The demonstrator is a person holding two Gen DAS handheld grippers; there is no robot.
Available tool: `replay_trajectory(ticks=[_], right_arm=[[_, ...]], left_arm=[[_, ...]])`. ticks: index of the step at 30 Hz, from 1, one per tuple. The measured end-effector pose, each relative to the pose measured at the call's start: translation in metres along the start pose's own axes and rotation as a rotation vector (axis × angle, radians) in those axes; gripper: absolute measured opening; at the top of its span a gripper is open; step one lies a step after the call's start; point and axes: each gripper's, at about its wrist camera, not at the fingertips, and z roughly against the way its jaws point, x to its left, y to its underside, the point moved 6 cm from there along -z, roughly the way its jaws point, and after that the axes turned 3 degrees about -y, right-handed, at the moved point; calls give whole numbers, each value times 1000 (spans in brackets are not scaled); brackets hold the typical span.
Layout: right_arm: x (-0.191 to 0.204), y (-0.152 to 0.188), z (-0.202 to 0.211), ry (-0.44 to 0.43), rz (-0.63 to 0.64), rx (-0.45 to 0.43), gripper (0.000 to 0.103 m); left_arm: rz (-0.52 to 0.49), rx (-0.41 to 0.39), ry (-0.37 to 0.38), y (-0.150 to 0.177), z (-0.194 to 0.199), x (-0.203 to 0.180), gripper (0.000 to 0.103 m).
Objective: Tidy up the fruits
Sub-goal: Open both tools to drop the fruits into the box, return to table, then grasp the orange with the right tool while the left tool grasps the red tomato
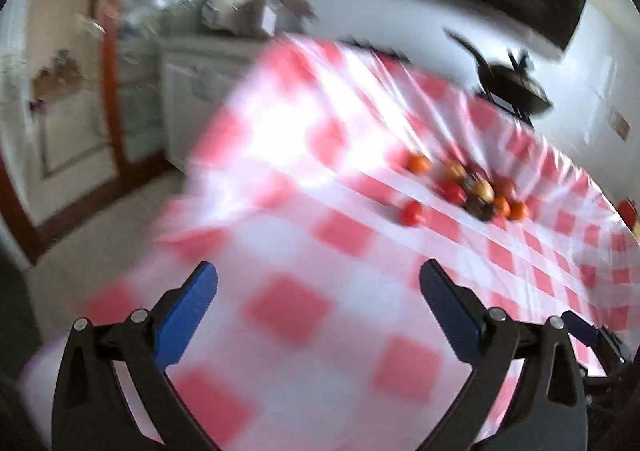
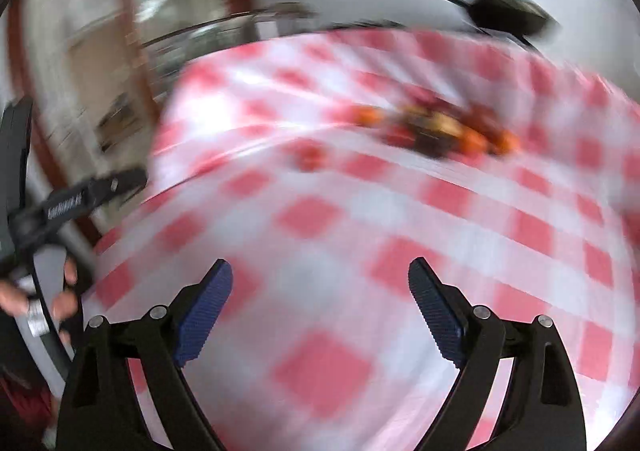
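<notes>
Over the near edge of the red-and-white checked tablecloth, both grippers hang with nothing between their blue pads. The left gripper has its jaws spread wide, and the right gripper is likewise parted and empty. Both views are smeared by motion blur, so fine detail is lost. At the left edge of the right wrist view, part of the person's hand grasps the other tool's handle, mostly cut off by the frame.

Farther across the cloth, well apart from both grippers, lies a loose cluster of fruits: orange, red and yellowish pieces around something dark whose shape cannot be made out. One red fruit sits just beside the cluster, nearer the grippers.

Beyond the table's far edge a black pan shows, blurred.
</notes>
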Motion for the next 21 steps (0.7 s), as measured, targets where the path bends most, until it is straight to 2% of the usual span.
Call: replay_trajectory(ticks=[4,8,10,16,21], right_arm=[[-90,-15,-32,113,-162,-6,87],[-154,-40,-63,204,-218,-5,87],[-176,-49,-74,238,-229,3,87],[-223,-94,-127,270,-168,63,86],[-242,-124,-170,223,-124,122,78]], left_arm=[[10,54,47,-10,-69,-55,101],[-1,57,72,-17,-100,-71,101],[2,76,80,-17,-112,-79,101],[18,63,125,-15,-107,-73,101],[20,70,138,-15,-109,-74,101]])
